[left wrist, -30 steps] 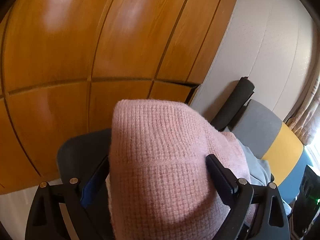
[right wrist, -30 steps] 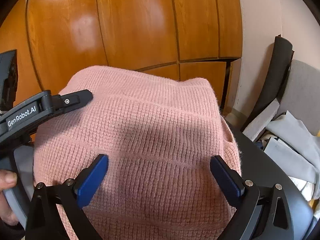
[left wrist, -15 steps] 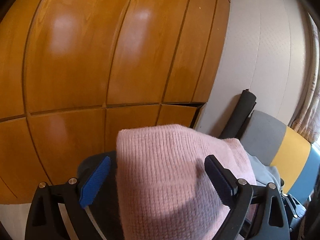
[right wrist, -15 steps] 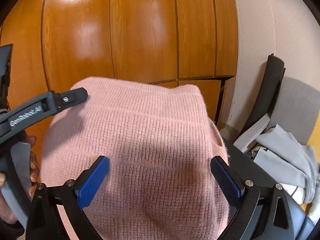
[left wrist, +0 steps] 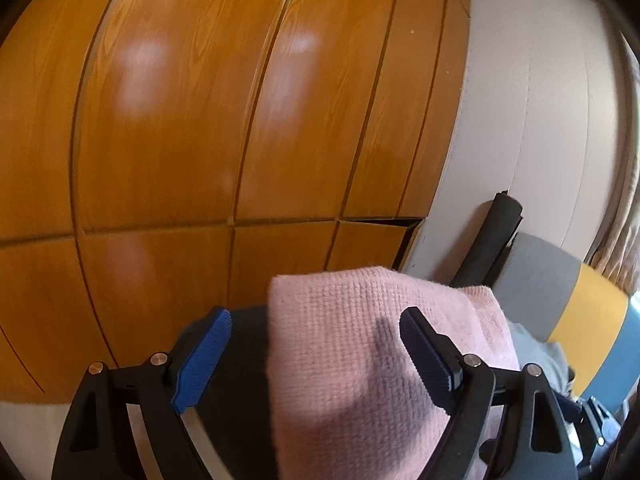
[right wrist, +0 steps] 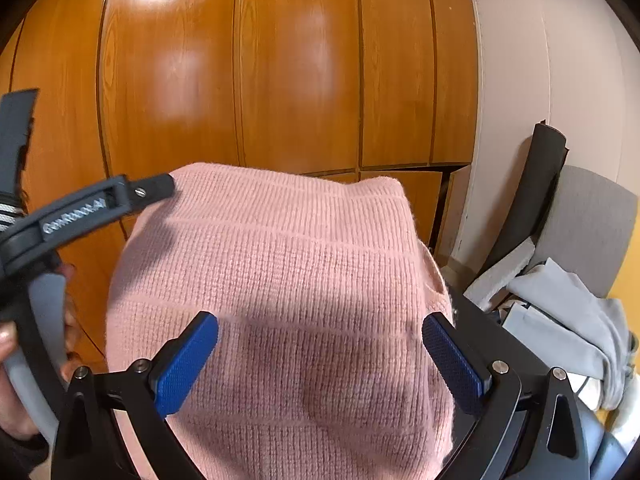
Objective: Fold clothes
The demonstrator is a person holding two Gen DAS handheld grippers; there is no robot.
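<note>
Right wrist view: my right gripper (right wrist: 320,356) spread wide over pink knit sweater (right wrist: 280,280) — soft, floppy, light; pinch folded edge.

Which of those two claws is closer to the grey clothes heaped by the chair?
Right. The right gripper is over the pink sweater, with the grey clothes just to its right; the left gripper is at the sweater's left edge, farther from them.

left gripper (left wrist: 314,344) has its jaws spread wide; right gripper (right wrist: 320,346) same, wide apart; a hand (right wrist: 12,360) grips the left one's handle
</note>
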